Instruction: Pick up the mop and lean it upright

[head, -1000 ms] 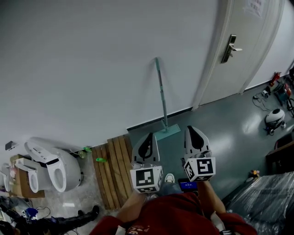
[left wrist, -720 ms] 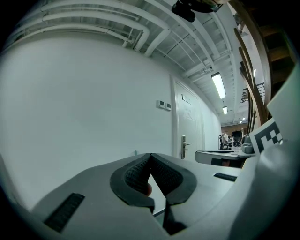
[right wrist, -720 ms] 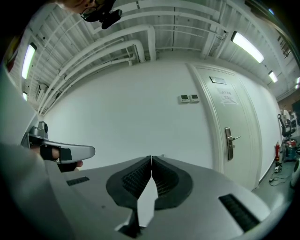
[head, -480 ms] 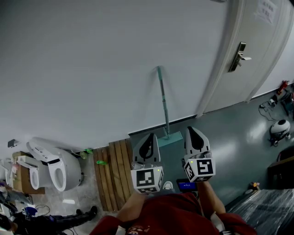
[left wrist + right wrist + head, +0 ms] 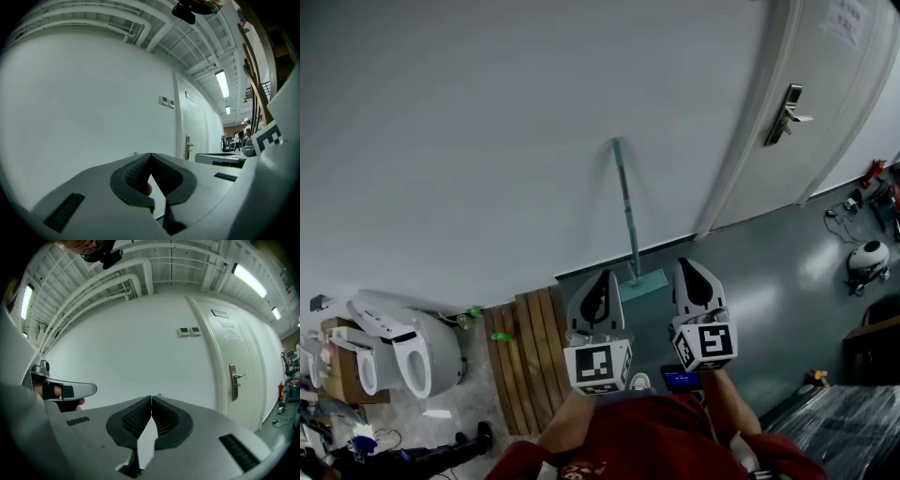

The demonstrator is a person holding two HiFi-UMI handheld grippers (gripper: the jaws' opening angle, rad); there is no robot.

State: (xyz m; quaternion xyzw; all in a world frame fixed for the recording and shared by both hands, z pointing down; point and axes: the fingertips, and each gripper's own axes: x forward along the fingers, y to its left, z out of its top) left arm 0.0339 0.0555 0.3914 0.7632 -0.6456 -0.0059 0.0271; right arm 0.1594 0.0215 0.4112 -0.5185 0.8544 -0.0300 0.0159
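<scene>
The mop (image 5: 628, 220) has a teal handle and a flat teal head (image 5: 643, 283). It stands upright on the grey floor, its handle top resting against the white wall (image 5: 487, 141). Both grippers hover just in front of the mop head and touch nothing. My left gripper (image 5: 603, 276) is to the left of the head and my right gripper (image 5: 684, 264) to its right. In the left gripper view the left gripper (image 5: 151, 155) has its jaws meeting at the tips with nothing between them. The right gripper (image 5: 151, 398) is likewise shut and empty in its own view.
A white door (image 5: 825, 84) with a metal handle (image 5: 787, 112) is to the right of the mop. A wooden slat board (image 5: 525, 361) and white toilet seats (image 5: 403, 352) lie at the left. A white round device (image 5: 870, 255) and a plastic-covered bulk (image 5: 844, 412) are at the right.
The head view has drifted slightly. The mop stays leaning on the wall and both grippers stay shut and in place in front of it.
</scene>
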